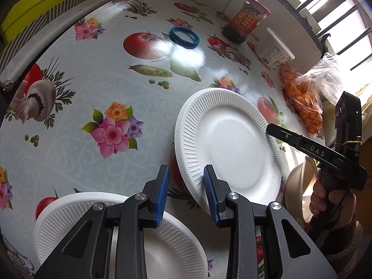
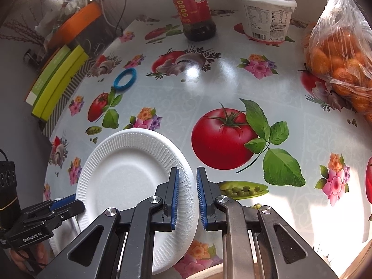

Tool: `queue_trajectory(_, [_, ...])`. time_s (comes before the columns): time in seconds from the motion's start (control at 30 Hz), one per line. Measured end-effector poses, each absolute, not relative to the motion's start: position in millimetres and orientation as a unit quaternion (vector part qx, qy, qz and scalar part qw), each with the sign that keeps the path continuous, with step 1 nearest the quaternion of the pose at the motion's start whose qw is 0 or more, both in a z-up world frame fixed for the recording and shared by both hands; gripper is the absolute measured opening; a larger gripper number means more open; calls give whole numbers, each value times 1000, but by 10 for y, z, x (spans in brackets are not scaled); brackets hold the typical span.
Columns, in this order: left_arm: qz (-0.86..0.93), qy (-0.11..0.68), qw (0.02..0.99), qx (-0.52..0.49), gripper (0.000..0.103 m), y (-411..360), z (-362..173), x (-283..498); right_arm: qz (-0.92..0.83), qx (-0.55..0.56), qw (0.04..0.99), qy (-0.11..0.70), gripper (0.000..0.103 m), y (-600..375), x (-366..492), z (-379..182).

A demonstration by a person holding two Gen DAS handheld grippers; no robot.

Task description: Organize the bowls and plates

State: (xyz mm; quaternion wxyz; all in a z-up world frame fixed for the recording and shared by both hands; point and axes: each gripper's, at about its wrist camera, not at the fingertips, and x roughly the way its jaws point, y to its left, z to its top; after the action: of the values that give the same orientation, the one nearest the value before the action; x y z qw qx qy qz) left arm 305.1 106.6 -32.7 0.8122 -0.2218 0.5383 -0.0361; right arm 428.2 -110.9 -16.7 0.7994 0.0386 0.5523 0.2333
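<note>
A white foam plate (image 1: pixel 230 148) is tilted up off the table. My right gripper (image 2: pixel 187 197) is shut on its right rim (image 2: pixel 186 186); that gripper shows in the left wrist view (image 1: pixel 269 129) at the plate's far edge. My left gripper (image 1: pixel 186 193) is open, its jaws straddling the near rim of the tilted plate without touching; it shows in the right wrist view (image 2: pixel 67 201). A second white foam plate (image 1: pixel 76 227) lies flat under my left gripper. A beige bowl (image 1: pixel 296 186) sits at the right, partly hidden by the hand.
On the flowered tablecloth (image 2: pixel 209 88) stand a sauce jar (image 2: pixel 195 11), a white lidded tub (image 2: pixel 265 16), a bag of oranges (image 2: pixel 341 55) and a blue ring (image 2: pixel 125 79). Green and yellow boards (image 2: pixel 55 83) lie off the left edge.
</note>
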Motion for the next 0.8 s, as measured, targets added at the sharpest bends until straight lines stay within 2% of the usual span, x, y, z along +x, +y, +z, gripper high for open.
queue_trajectory(0.03, [-38,538,813,-219,22,1049,-319,3054,233,38,800,552,15,-1108,4279,-166])
queue_trajectory(0.2, [-35,532,814,-230,20,1081,-327,3075,231,43,801,551,15,-1116,4275,-165])
queue_trajectory(0.8, [-34,512,829,-223,20,1092,-125,2937,232,51,809,538,15,-1146,4134,69])
